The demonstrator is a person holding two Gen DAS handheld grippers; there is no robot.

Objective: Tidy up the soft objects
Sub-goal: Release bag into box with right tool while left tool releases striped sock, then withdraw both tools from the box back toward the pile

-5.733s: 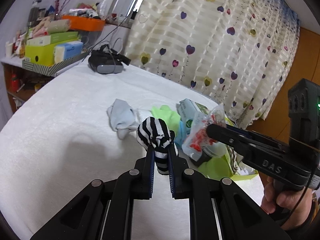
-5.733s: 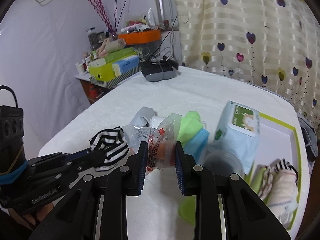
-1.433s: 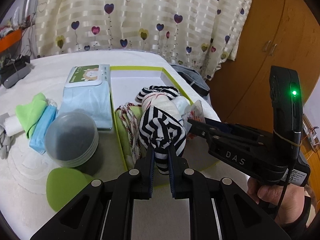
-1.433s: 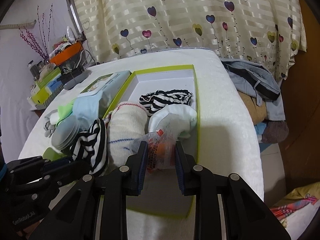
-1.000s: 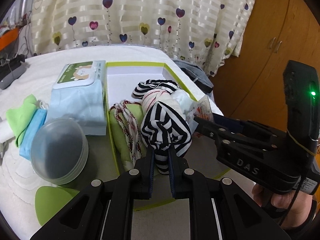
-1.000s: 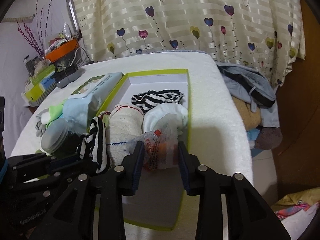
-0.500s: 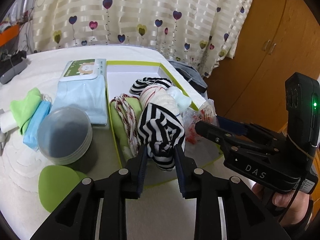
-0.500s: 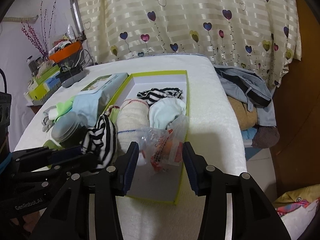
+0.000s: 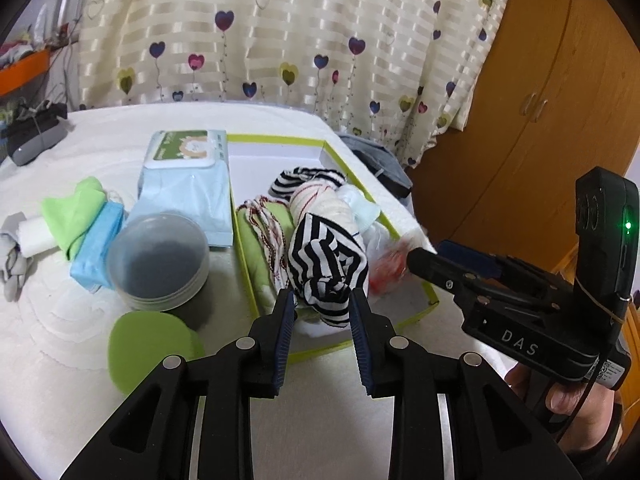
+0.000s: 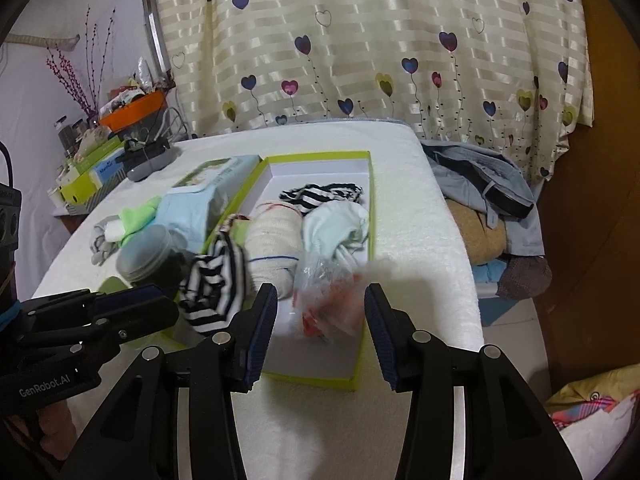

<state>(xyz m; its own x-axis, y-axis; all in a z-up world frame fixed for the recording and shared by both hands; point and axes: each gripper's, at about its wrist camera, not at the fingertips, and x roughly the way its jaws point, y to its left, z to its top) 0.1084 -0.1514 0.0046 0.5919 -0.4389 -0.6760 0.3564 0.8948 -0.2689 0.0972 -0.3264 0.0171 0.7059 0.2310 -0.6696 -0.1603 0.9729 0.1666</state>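
Note:
A green-rimmed white box (image 9: pixel 416 322) (image 10: pixel 362 374) on the white table holds several rolled socks. My left gripper (image 9: pixel 322 314) is open; a black-and-white striped sock (image 9: pixel 326 270) (image 10: pixel 214 280) sits loose between its jaws at the box's near end. My right gripper (image 10: pixel 320 320) is open; a clear plastic bag with red print (image 10: pixel 326 300) (image 9: pixel 386 262) lies blurred between its jaws in the box. A cream sock roll (image 10: pixel 274 238) and a pale blue sock (image 10: pixel 334 220) lie behind.
Left of the box lie a wet-wipes pack (image 9: pixel 186 184), a clear round tub (image 9: pixel 158 260), a green pad (image 9: pixel 154 350), green and blue cloths (image 9: pixel 82 220) and a grey sock (image 9: pixel 10 258). Clothes (image 10: pixel 488 208) are piled right of the table. A wooden wardrobe (image 9: pixel 520 100) stands behind.
Both grippers have opened wider and let go: the striped sock and the plastic bag now rest in the box. Both grippers have drawn back slightly.

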